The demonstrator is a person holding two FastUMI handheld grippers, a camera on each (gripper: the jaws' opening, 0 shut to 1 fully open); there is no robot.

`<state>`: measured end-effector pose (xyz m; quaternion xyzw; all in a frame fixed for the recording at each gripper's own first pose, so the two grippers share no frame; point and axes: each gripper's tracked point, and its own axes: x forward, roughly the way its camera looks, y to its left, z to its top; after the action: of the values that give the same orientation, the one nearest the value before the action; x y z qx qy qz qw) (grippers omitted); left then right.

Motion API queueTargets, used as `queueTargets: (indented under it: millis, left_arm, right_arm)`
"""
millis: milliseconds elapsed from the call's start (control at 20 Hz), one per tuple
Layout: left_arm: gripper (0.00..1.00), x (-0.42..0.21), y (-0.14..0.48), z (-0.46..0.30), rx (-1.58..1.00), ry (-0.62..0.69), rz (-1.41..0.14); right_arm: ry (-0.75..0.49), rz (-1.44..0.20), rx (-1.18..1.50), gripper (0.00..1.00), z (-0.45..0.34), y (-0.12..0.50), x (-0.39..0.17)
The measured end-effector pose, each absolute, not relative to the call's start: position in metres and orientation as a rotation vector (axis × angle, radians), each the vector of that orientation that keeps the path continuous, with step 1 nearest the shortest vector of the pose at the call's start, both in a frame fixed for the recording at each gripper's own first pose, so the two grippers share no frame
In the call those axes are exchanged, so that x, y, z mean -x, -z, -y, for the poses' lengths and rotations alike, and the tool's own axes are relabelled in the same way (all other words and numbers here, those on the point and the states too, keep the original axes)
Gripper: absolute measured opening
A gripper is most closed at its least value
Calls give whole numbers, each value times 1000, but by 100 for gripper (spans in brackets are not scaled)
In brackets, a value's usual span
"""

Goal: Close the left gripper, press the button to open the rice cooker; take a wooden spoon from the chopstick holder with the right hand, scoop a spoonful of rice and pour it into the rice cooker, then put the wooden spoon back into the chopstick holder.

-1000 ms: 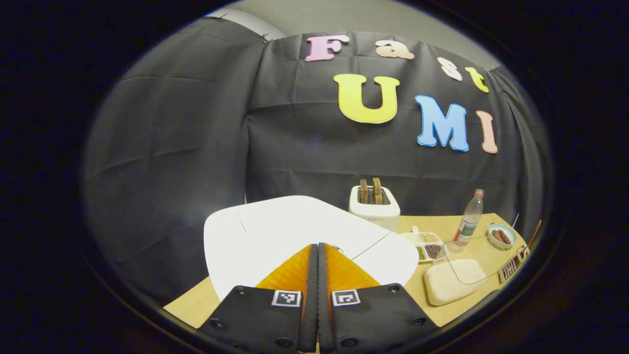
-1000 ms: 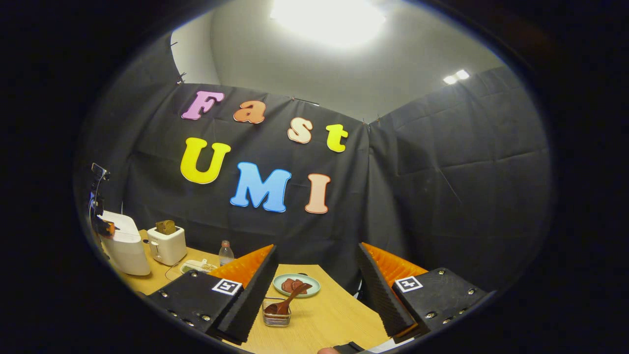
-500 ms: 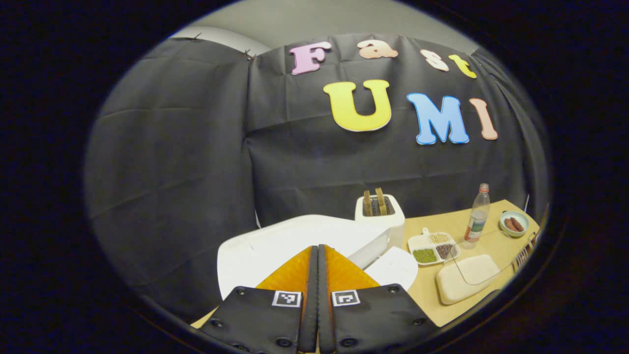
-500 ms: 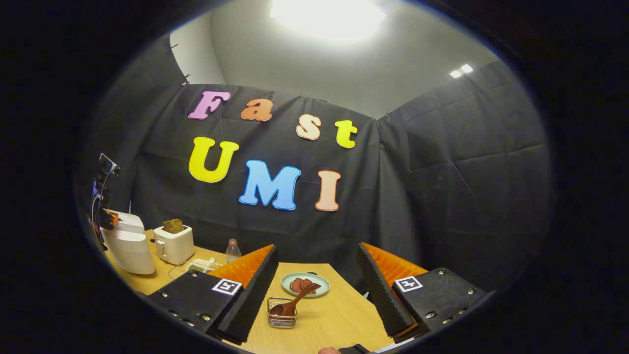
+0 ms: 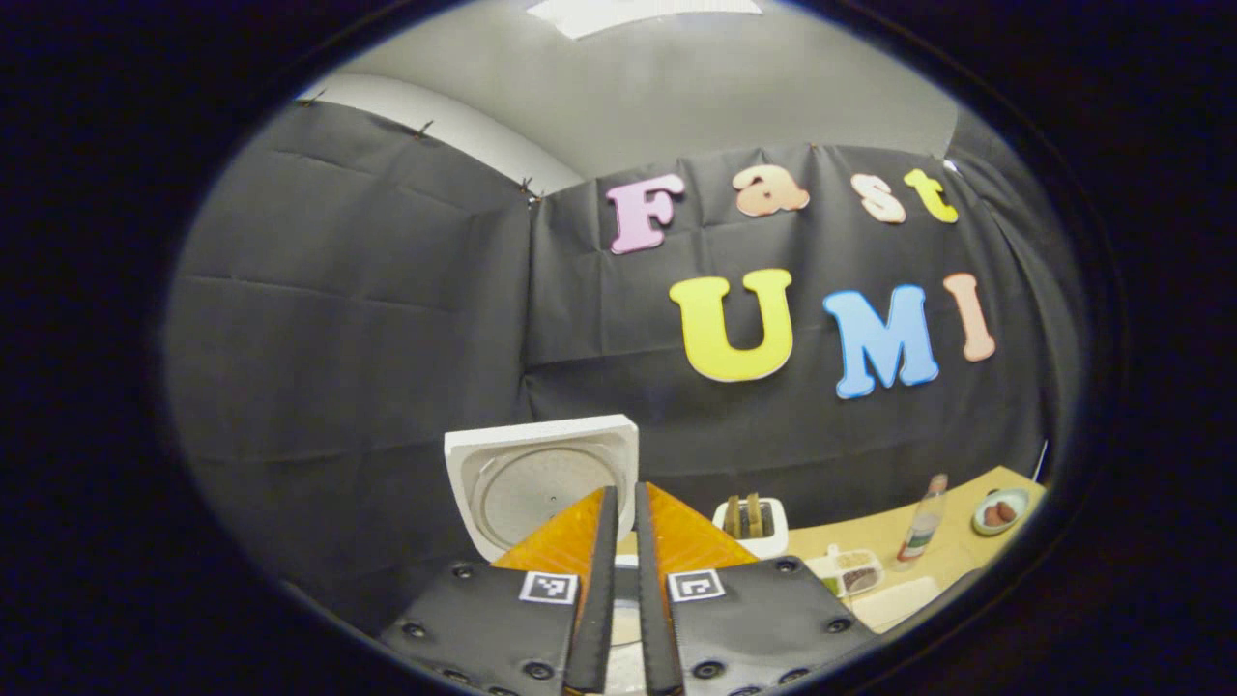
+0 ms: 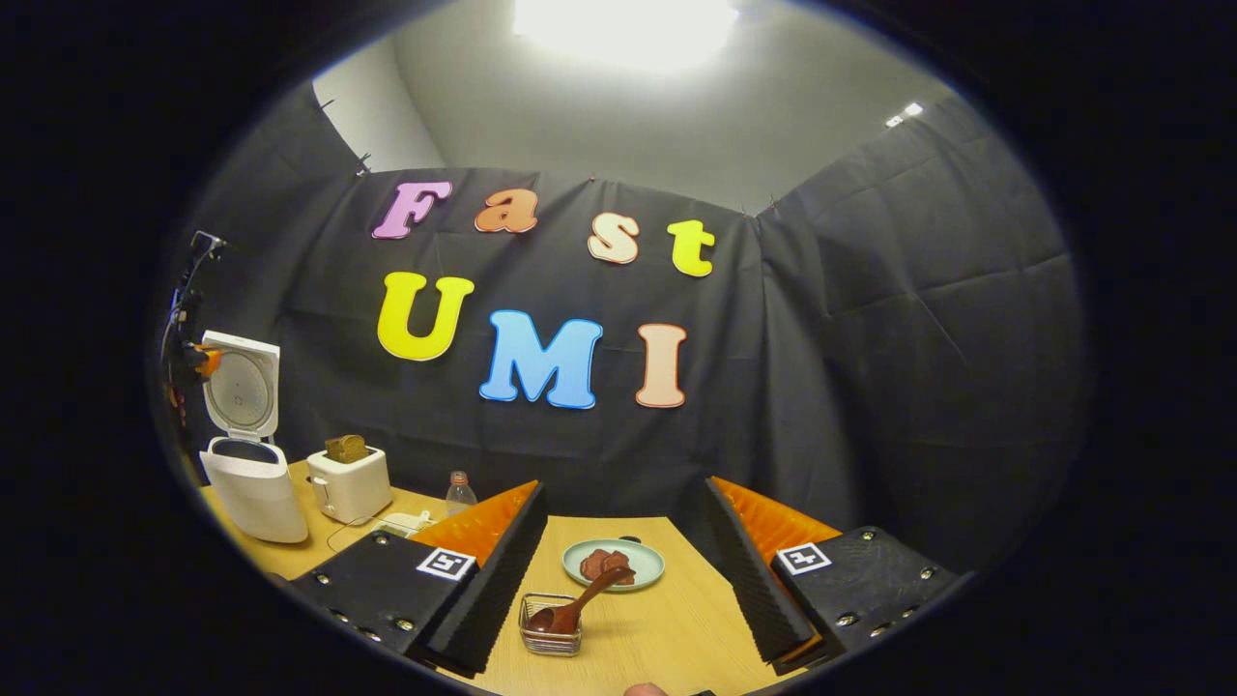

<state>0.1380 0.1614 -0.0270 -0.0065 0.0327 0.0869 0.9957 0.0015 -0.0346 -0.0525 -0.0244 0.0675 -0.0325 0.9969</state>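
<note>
Rice cooker (image 6: 249, 454) lid stands up; left gripper (image 5: 618, 580) nearly closed, empty; right gripper (image 6: 618, 570) wide open above wooden spoon (image 6: 575, 609).

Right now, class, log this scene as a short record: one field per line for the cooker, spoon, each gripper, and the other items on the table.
rice cooker: lid up, standing open
wooden spoon: leaning in chopstick holder, untouched
left gripper: nearly shut, holding nothing, in front of the cooker lid
right gripper: open, empty, facing the holder
toaster: bread in its slots, beside cooker
bottle: upright
plate: behind the holder, brown food on it
</note>
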Motion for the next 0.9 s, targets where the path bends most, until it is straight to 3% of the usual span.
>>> queueTargets:
  millis: [200, 300, 350, 450, 500, 550, 900]
  left_arm:
    - [94, -97, -17, -130, 49, -167, 18]
    - [99, -79, -32, -113, 46, -157, 43]
    - [94, -70, -35, -105, 42, -155, 47]
    - [100, -57, -38, -92, 26, -151, 44]
    - [94, -51, -39, -88, 17, -154, 41]
    - [99, -44, -38, -83, 9, -159, 34]
    - [99, -9, -50, -59, -47, -188, 18]
  right_arm:
    - [22, -175, 1, 98, 39, 76, -25]
    - [9, -199, -30, 98, 41, 89, -38]
    - [2, -213, -49, 98, 42, 97, -45]
    - [-13, -249, -89, 98, 42, 115, -59]
    - [-20, -272, -106, 98, 43, 126, -66]
    - [-24, -296, -122, 98, 45, 138, -74]
    - [-45, -524, -240, 98, 47, 233, -97]
